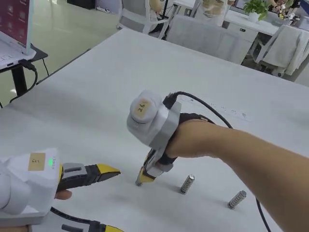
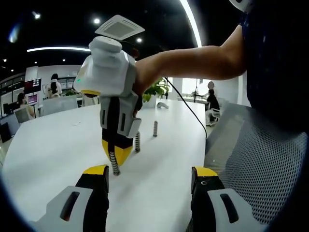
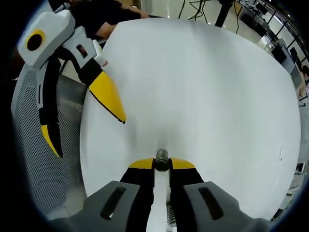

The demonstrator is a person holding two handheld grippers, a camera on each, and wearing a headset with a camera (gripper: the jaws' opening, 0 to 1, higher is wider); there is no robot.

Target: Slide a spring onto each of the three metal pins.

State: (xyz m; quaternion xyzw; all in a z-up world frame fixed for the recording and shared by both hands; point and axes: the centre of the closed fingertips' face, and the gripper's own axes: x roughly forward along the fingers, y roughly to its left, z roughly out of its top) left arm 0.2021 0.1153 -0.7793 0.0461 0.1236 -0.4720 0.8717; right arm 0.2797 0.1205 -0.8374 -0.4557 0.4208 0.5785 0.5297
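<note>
Right gripper [image 3: 161, 165], low centre of its own view, is clamped on a spring [image 3: 161, 157] standing upright on the desk [image 3: 203, 72]. The left gripper [image 2: 150, 176] hangs nearby, jaws apart. Pressed off-axis, the spring may buckle, jam or flick free.

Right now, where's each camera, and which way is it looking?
Head view: worn on the head, down at the table; right claw, left claw, forearm show.
Left gripper view: on left claw, faces right claw; own jaws below.
Right gripper view: on right claw, faces across table; own jaws pinch a spring.
Shared: both gripper views show that spring.
</note>
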